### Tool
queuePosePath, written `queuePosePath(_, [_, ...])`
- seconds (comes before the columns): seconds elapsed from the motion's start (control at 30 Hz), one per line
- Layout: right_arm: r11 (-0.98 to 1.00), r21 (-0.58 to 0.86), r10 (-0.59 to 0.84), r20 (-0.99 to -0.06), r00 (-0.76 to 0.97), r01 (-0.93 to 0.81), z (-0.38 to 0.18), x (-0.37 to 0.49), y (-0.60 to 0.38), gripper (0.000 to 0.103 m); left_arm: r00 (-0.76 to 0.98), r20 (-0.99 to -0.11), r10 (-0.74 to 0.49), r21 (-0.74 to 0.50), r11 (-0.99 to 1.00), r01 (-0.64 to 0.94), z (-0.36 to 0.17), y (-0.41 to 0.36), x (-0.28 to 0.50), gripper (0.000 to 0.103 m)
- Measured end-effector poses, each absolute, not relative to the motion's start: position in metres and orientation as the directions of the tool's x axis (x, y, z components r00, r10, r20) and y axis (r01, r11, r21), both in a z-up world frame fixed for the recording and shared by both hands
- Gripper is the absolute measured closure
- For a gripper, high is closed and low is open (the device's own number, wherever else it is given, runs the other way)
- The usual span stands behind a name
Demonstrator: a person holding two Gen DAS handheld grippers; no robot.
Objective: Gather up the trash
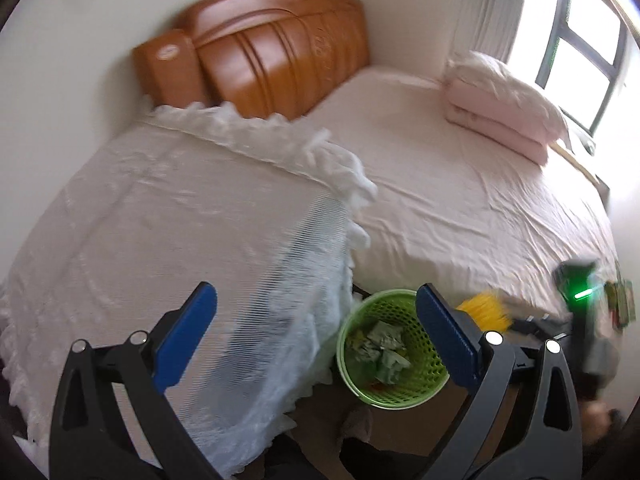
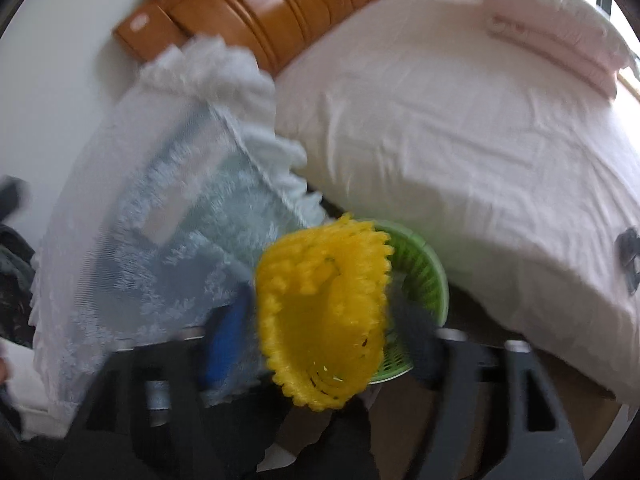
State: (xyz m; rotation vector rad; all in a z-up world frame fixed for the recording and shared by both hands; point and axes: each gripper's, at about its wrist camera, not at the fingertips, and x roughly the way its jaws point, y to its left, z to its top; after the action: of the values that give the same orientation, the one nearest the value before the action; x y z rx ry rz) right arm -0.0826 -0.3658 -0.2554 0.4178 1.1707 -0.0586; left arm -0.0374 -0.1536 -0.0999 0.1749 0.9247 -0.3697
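Lower centre, on floor beside bed (image 1: pixel 460 200): green bin (image 1: pixel 394 388) holding crumpled trash (image 1: pixel 380 350). Right tongs (image 2: pixel 320 320) clamped on yellow basket (image 2: pixel 320 312), tipped over bin, apparently emptied. Left tongs (image 1: pixel 316 340) apart, empty. Collection seemingly near done.

Right claw (image 2: pixel 320 332) blurred behind yellow basket (image 2: pixel 324 312)

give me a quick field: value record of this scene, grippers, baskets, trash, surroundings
left gripper: open, holding nothing
right gripper: shut on the yellow basket, which is tipped mouth toward the camera, over the green basket
green basket: upright on the floor between the lace-covered furniture and the bed
trash: crumpled paper inside the green basket
yellow basket contents: looks nearly empty; blurred
bed: pale pink sheet, folded bedding near the window
headboard: orange-brown wood
lace cover: white, draped left of the baskets
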Motion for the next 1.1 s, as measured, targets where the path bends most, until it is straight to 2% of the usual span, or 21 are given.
queuePosePath(0.07, [0.921, 0.266, 0.162, -0.926, 0.34, 0.286, -0.283, -0.071, -0.358, 0.003, 0.553, -0.802, -0.227, -0.017, 0.934, 0.358, -0.096, -0.141, -0.034, 0.008])
queuePosePath(0.23, [0.93, 0.193, 0.137, -0.972, 0.19, 0.314, -0.332, -0.053, -0.345, 0.003, 0.539, -0.821, -0.185, 0.002, 0.945, 0.327, -0.102, -0.122, -0.024, 0.008])
queuePosePath(0.43, [0.928, 0.211, 0.137, -0.96, 0.245, 0.308, -0.303, -0.042, -0.339, 0.003, 0.537, -0.825, -0.174, 0.007, 0.948, 0.318, -0.104, -0.104, -0.016, 0.008])
queuePosePath(0.53, [0.937, 0.205, 0.116, -0.946, 0.304, 0.282, -0.259, -0.029, -0.334, 0.003, 0.558, -0.813, -0.166, 0.008, 0.955, 0.296, -0.094, -0.093, -0.01, 0.008])
queuePosePath(0.63, [0.957, 0.184, 0.071, -0.9, 0.431, 0.226, -0.184, -0.019, -0.324, 0.003, 0.613, -0.773, -0.164, 0.009, 0.963, 0.27, -0.07, -0.08, -0.004, 0.008])
queuePosePath(0.77, [0.981, 0.086, -0.036, -0.796, 0.604, 0.172, -0.076, -0.006, -0.304, 0.002, 0.697, -0.7, -0.154, 0.004, 0.976, 0.22, -0.024, -0.06, 0.009, 0.008])
queuePosePath(0.87, [0.986, 0.025, -0.099, -0.712, 0.695, 0.166, -0.016, 0.002, -0.286, 0.002, 0.767, -0.633, -0.104, 0.041, 0.985, 0.167, 0.014, -0.046, 0.021, 0.008])
queuePosePath(1.03, [0.992, 0.058, -0.055, -0.585, 0.809, 0.11, 0.056, 0.009, -0.259, 0.002, 0.827, -0.56, -0.05, 0.029, 0.996, 0.08, 0.058, -0.017, 0.034, 0.008])
queuePosePath(1.1, [0.994, 0.07, -0.028, -0.562, 0.827, 0.082, 0.067, 0.01, -0.251, 0.002, 0.839, -0.544, -0.024, 0.029, 0.998, 0.048, 0.067, -0.007, 0.037, 0.008])
